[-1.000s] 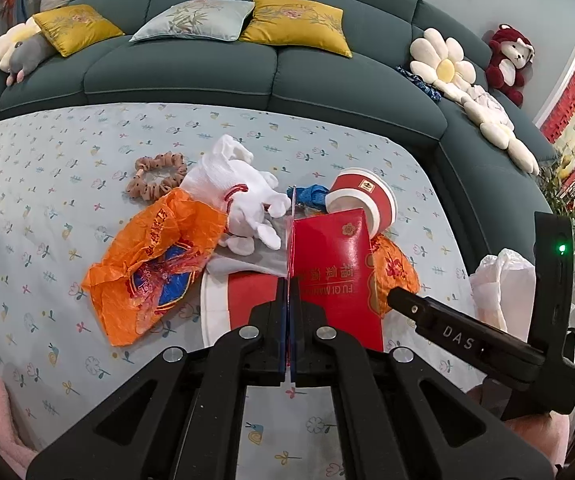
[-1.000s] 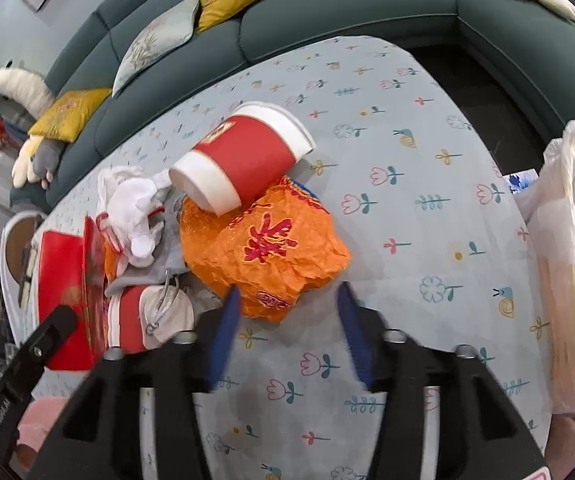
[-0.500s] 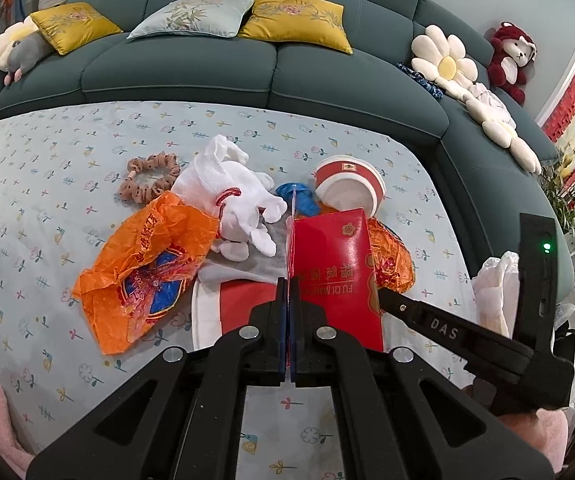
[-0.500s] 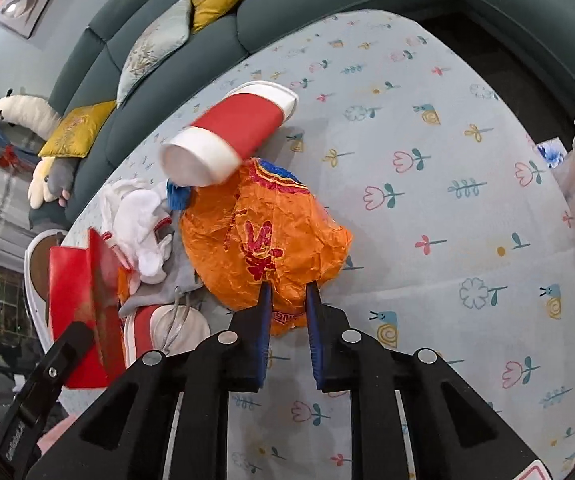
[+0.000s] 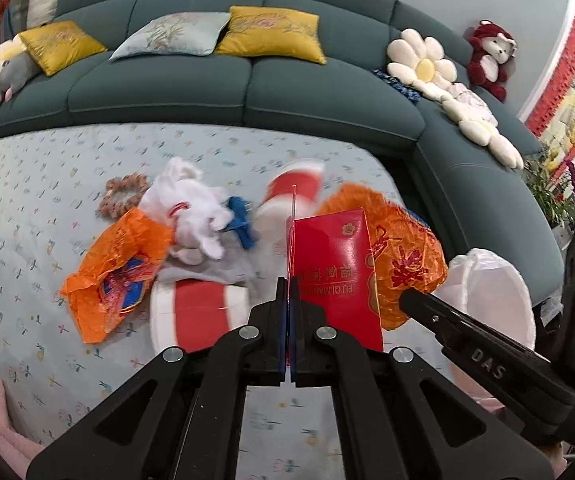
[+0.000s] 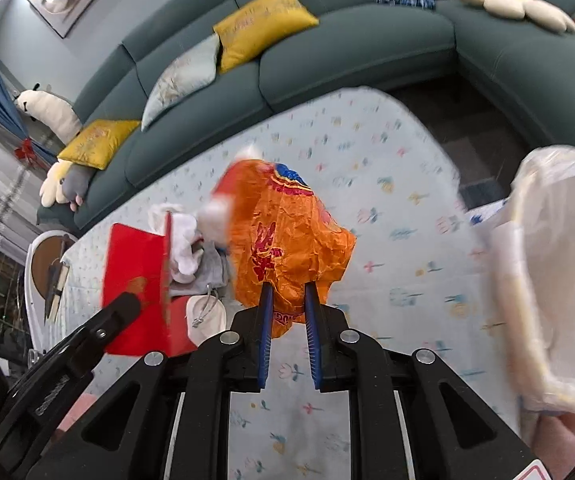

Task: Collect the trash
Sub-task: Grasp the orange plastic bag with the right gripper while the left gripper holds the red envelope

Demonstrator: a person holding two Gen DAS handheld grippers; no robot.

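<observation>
The right gripper (image 6: 287, 300) has its jaws pinching the lower edge of the orange wrapper (image 6: 287, 232), above the bench (image 6: 407, 248). The left gripper (image 5: 288, 292), jaws pressed together, clamps the red envelope (image 5: 335, 264).

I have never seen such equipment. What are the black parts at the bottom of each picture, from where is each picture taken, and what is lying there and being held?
The black parts are two handheld grippers, tongs with two fingers; a person carries one in each hand. A camera sits on each gripper and looks forward along its fingers, so each picture belongs to one gripper.

The left gripper is shut on a red envelope. The right gripper has just closed on a crumpled orange wrapper.

On the flowered tablecloth lie another orange wrapper, a white cloth, a red and white paper cup and a second cup, blurred. A white bag, open, waits at the right. Behind is a green sofa.
</observation>
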